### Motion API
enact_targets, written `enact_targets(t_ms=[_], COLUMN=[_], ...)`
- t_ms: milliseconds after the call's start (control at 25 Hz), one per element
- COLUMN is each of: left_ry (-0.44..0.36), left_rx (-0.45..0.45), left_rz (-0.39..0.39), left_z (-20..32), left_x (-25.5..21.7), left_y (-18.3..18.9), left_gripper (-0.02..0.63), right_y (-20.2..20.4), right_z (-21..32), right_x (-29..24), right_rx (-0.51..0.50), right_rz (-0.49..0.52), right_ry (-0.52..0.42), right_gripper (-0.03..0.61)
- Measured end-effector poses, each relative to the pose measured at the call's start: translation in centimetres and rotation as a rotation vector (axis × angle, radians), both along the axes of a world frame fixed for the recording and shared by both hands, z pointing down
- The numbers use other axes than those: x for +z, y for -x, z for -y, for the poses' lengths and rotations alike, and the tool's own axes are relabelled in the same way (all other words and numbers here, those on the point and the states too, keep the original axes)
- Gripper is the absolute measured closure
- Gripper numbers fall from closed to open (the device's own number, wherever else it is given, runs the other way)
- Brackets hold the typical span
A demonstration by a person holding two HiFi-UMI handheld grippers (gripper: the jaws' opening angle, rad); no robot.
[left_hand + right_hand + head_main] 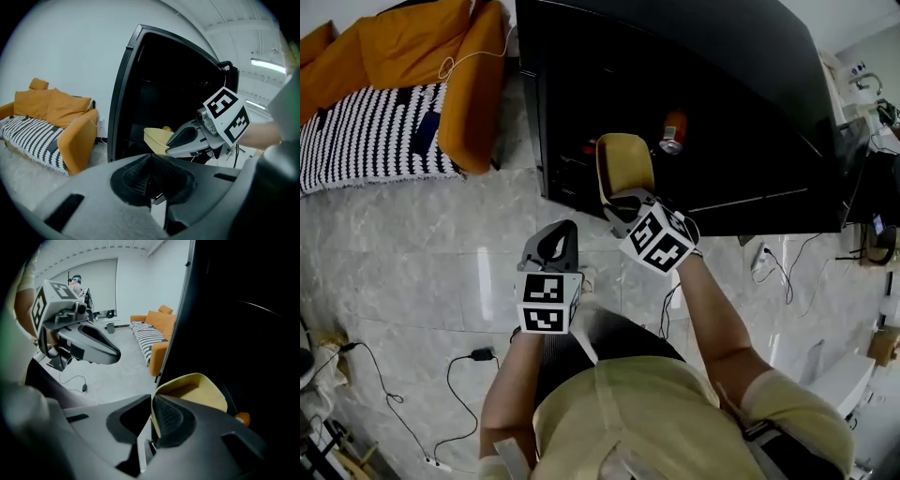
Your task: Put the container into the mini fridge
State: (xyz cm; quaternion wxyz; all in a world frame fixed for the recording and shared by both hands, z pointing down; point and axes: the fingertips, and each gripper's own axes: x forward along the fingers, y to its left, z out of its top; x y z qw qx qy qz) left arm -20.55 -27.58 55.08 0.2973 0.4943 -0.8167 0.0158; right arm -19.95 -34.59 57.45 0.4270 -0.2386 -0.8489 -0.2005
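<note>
Container point(625, 161): yellow, upper centre of the head view, at the open front of the black fridge point(741, 84), with its rim clamped in the right tongs point(624, 202). Orange can point(673, 132) inside the fridge, just right of the container. Left tongs point(555, 246) sit lower left of the right ones, clear of the container, over the floor point(412, 253). Orange sofa point(441, 56) upper left, cable point(459, 375) lower left.

Left gripper view: left tongs point(151, 182) bottom centre, closed, nothing between them. Right of centre, the right tongs point(185, 139) hold the container point(155, 137) at the fridge point(159, 79) opening. Sofa point(56, 112) at left.

Right gripper view: right tongs point(151, 417) bottom centre, pinched on the container point(199, 389) rim, wall between the pads. Container sits at the fridge point(243, 310) edge; the dark interior fills the right side. Can point(242, 418) lower right, behind the container. Left tongs point(98, 345) upper left, sofa point(159, 319) upper centre.
</note>
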Motion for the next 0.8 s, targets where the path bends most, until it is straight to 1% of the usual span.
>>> enact_targets(t_ms=[320,440,800], left_ry=[-0.020,-0.021,-0.021], left_rx=[-0.060,-0.075,-0.121], left_rz=[-0.001,0.005,0.021], left_z=[1.6,2.1,2.7], left_x=[0.6,0.7,1.2], left_y=[1.3,1.9,3.2], left_gripper=[0.589,0.589,0.589], right_y=[2.4,3.1,5.7], right_z=[2.4,3.3,5.9], right_x=[1.0,1.8,2.7], right_rx=[0.036,0.064,0.099], right_rz=[0.028,0.034,0.061], right_ry=[-0.020,-0.017,-0.046], right_gripper=[0.535,0.535,0.535])
